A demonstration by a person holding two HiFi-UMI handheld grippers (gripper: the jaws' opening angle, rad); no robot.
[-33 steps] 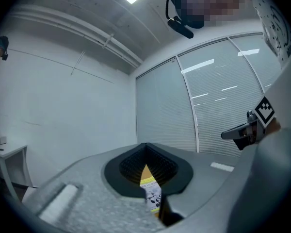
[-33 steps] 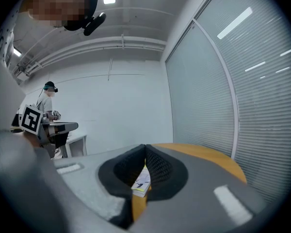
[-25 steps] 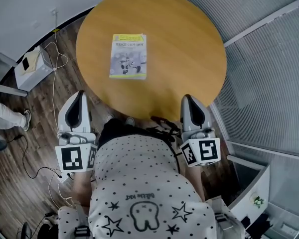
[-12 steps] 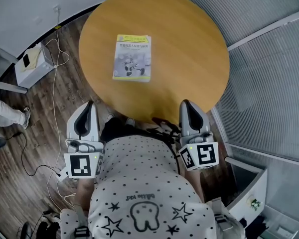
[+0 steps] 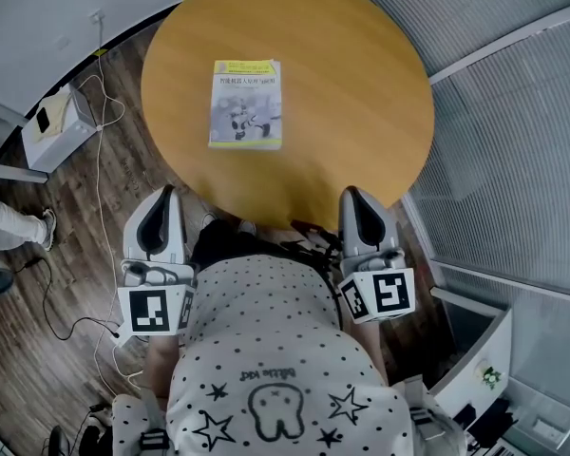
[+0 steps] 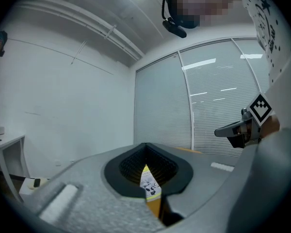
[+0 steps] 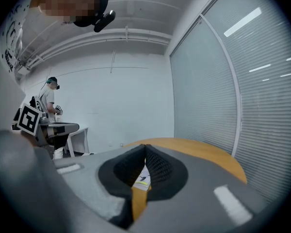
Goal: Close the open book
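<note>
Nothing much has changed in the last second. The thin paperback book (image 5: 246, 104) with a glossy yellow-and-white cover lies where it lay, flat and cover up, on the left half of the round, smooth wooden tabletop (image 5: 361, 84). It is already shut, so the task looks done. The left tool (image 5: 162, 194) and right tool (image 5: 352, 193) still hang back at the tabletop's near edge, well apart from the book. Both are grey moulded plastic, their black ribbed pads pressed together on nothing.
</note>
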